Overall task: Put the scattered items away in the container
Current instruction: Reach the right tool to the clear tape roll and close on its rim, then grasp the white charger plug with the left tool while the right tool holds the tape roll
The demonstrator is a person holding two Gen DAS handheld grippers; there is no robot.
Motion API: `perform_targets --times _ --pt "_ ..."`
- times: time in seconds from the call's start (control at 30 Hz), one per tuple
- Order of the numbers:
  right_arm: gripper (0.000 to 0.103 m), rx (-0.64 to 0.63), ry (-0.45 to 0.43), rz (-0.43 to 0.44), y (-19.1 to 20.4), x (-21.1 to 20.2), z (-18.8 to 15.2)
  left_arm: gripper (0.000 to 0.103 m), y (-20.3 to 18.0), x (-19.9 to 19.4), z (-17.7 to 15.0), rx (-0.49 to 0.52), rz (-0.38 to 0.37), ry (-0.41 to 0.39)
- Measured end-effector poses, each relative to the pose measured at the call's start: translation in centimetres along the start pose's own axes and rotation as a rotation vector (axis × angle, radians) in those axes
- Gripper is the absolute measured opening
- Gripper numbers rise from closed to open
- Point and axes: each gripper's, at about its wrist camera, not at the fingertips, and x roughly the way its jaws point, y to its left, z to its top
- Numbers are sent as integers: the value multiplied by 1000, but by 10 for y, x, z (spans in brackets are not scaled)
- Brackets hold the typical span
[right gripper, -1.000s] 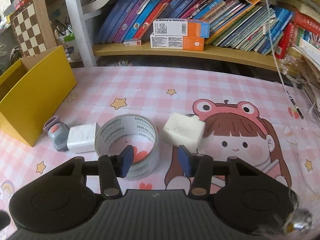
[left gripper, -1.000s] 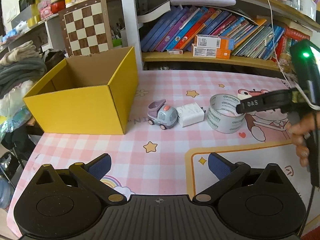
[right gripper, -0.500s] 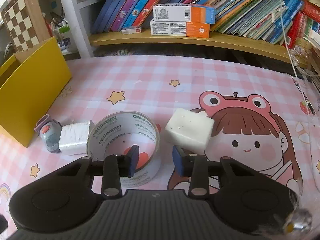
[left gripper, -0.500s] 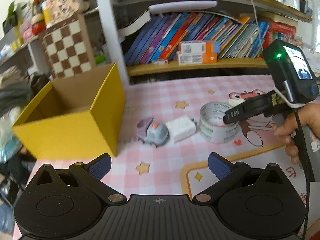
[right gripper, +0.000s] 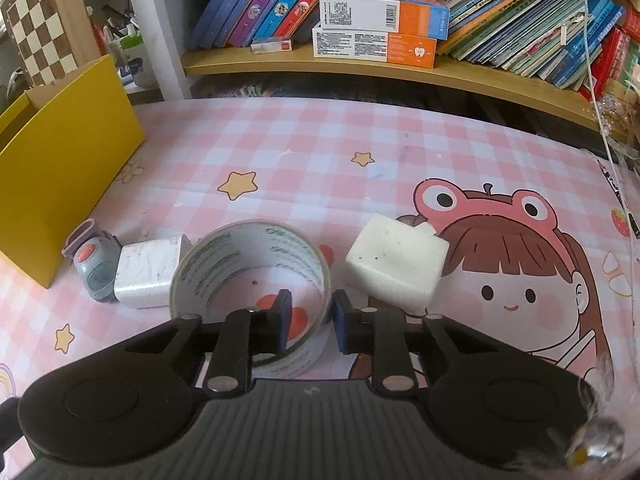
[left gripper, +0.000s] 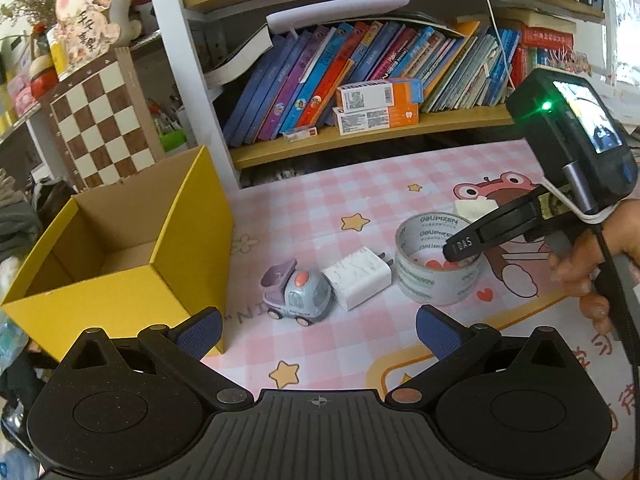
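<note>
An open yellow cardboard box (left gripper: 132,240) stands at the left of the table, also in the right wrist view (right gripper: 60,168). To its right lie a small grey toy truck (left gripper: 298,292) (right gripper: 94,266), a white charger (left gripper: 358,276) (right gripper: 148,276), a roll of clear tape (left gripper: 436,260) (right gripper: 248,272) and a cream sponge block (right gripper: 396,264). My right gripper (right gripper: 308,316) straddles the tape roll's right wall, one finger inside, one outside, jaws narrowed around it. My left gripper (left gripper: 316,328) is open and empty, above the table in front of the toys.
A bookshelf (left gripper: 360,136) full of books runs along the back edge of the table. A chessboard (left gripper: 104,120) leans behind the box. The pink checked tablecloth (right gripper: 320,152) covers the table.
My right gripper's jaws have narrowed around the tape roll's wall and moved forward over it. My left gripper has shifted left and nearer the box, still open.
</note>
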Motion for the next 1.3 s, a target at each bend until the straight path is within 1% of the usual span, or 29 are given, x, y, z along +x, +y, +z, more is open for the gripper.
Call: perform_targets --times 0.1,0.27,0.53,0.57,0.6,0.77,0.93,1.03,1.13,1.3 --pt "9 3 -1 8 0 -1 0 103 1 6 1 11 -4 -1" --pt "9 7 -11 11 -1 -3 -1 103 1 11 1 25 -8 -4" --pt "9 5 -57 32 0 -22 -1 102 -2 18 1 44 -22 -10" --pt "9 10 -58 34 -1 -24 -2 101 -2 19 1 48 -22 -11" --pt "9 16 -59 35 -2 -26 -2 98 -3 21 2 53 -22 -10" --pt "9 45 -67 30 -11 -36 -9 96 -2 30 1 63 -1 8" --pt "9 78 -67 14 -23 -45 -21 91 -1 35 3 68 6 4" --pt "9 97 -59 7 -29 -47 -28 86 -4 40 6 80 -5 -3" --pt "9 113 -54 0 -34 -49 -33 84 -8 47 9 93 -23 -4" --pt "9 124 -52 -3 -39 -54 -38 83 -15 62 13 121 -58 9"
